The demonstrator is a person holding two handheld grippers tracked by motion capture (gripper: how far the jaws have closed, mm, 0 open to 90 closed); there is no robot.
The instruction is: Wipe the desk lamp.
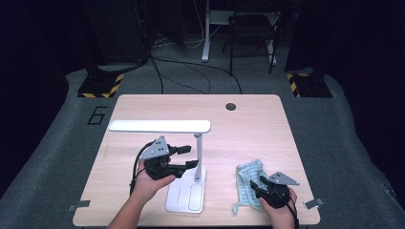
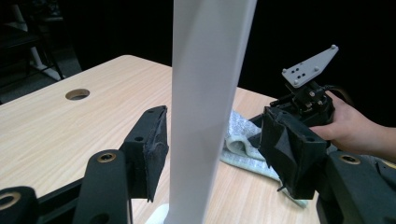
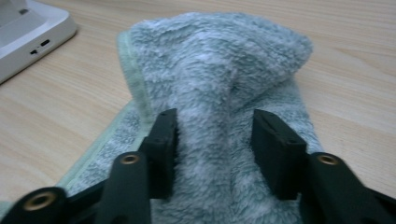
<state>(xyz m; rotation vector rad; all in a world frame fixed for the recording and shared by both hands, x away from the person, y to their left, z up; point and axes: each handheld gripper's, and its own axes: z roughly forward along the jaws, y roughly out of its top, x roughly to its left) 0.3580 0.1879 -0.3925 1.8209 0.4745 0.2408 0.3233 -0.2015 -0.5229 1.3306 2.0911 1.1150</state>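
Observation:
A white desk lamp stands near the table's front: flat base (image 1: 186, 195), thin upright post (image 1: 199, 145), long head (image 1: 160, 126) reaching left. My left gripper (image 1: 192, 156) is open, one jaw on each side of the post (image 2: 210, 70). The left pad (image 2: 156, 140) sits close to the post and the right pad stands clear of it. To the right lies a pale green fluffy towel (image 1: 248, 174). My right gripper (image 1: 254, 186) is shut on a raised fold of that towel (image 3: 219, 56), which fills the gap between its pads.
The wooden table (image 1: 143, 109) has a round cable hole (image 1: 231, 106) at the back. The lamp base corner (image 3: 28, 32) lies left of the towel. In the left gripper view the right gripper's grey plate (image 2: 310, 65) rises beyond the post. Cables and stands lie on the floor behind.

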